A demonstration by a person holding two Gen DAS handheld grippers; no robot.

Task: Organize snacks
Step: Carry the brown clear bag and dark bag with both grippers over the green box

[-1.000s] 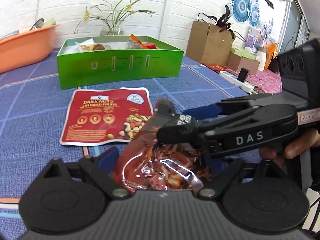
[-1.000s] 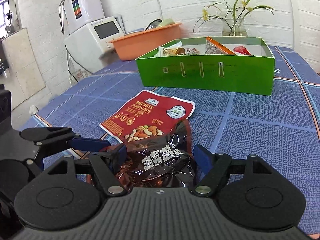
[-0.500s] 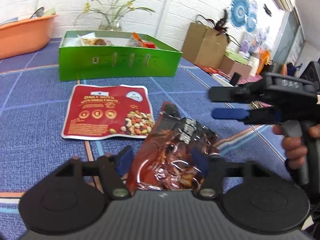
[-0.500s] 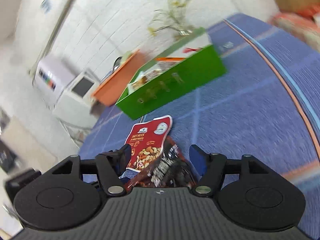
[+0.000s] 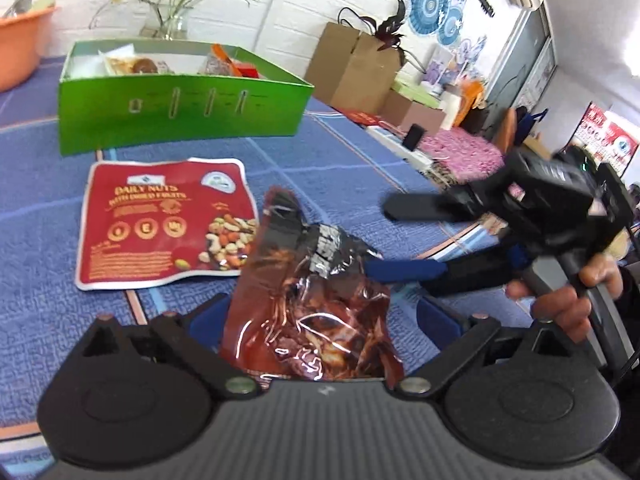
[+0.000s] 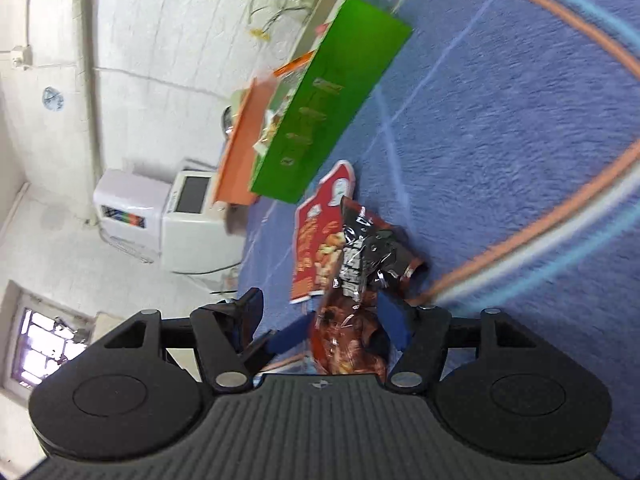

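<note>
A crumpled dark brown snack bag (image 5: 312,312) lies with its near end between the fingers of my left gripper (image 5: 320,308). The jaws are opening, and the right pad stands clear of the bag. My right gripper (image 5: 378,240), rolled onto its side in a person's hand (image 5: 568,304), is open at the bag's right edge, its lower blue pad against the foil. In the right wrist view the bag (image 6: 348,340) sits between that gripper's (image 6: 320,308) spread fingers. A red nuts pouch (image 5: 160,220) lies flat just behind. The green box (image 5: 180,108) stands beyond it.
The green box holds several snack packs. An orange basin (image 5: 20,40) and a vase of flowers (image 5: 168,24) stand behind it. Cardboard boxes (image 5: 360,64) and clutter line the right. A white appliance (image 6: 180,216) stands off the table's far side. A blue cloth (image 5: 340,152) covers the table.
My left gripper's jaws have widened around the bag. The right gripper has come off from across the bag, moved right, and rolled onto its side.
</note>
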